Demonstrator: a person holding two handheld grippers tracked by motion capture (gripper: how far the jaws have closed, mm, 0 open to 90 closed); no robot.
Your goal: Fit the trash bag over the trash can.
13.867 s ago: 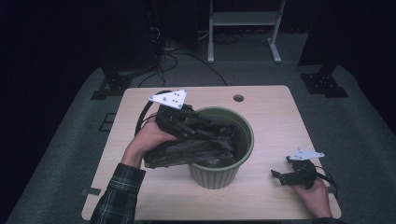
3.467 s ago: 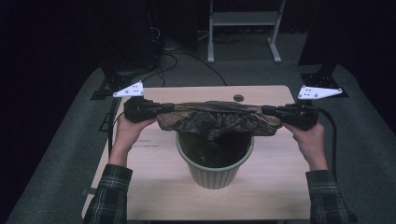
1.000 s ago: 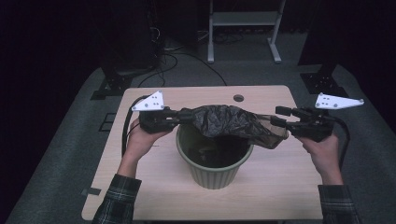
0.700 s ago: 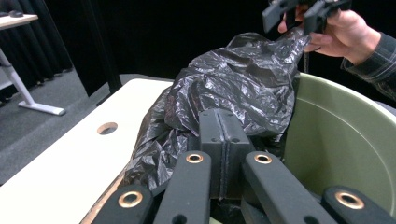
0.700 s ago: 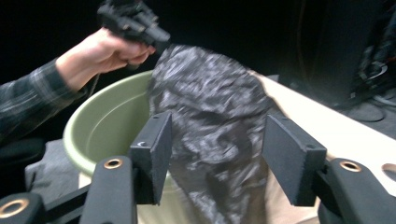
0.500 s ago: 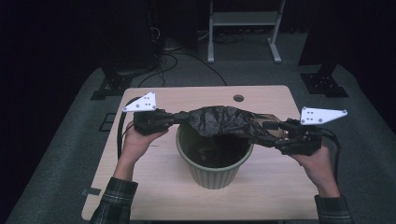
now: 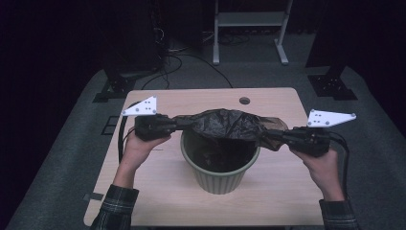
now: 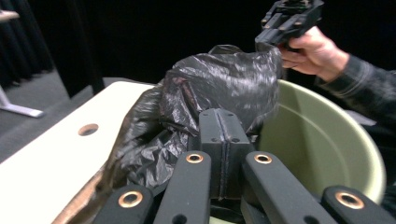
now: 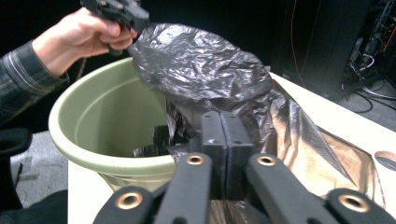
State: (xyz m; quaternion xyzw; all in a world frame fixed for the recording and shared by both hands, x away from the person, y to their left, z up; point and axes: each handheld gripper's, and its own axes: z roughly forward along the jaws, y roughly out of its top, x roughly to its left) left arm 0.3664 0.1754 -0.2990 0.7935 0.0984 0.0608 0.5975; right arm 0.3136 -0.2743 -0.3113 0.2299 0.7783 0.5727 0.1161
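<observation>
Overhead, both claws (image 7: 178, 125) (image 7: 268, 138) clench the black bag (image 7: 225, 123); close-up, it drapes into the green bucket (image 9: 93, 121).

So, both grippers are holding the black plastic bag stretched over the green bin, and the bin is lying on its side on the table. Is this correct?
Not quite. The green bin stands upright on the table, its mouth facing up, as the high view shows. The rest holds: the left gripper and right gripper each pinch the black plastic bag, stretched over the bin.

Worktop (image 7: 158, 103): pale wood, round hole (image 7: 244, 100) near far edge
Floor (image 7: 72, 158): grey carpet
Stand (image 7: 249, 28): metal frame (beyond worktop)
Cables (image 7: 182, 60): loose on floor
</observation>
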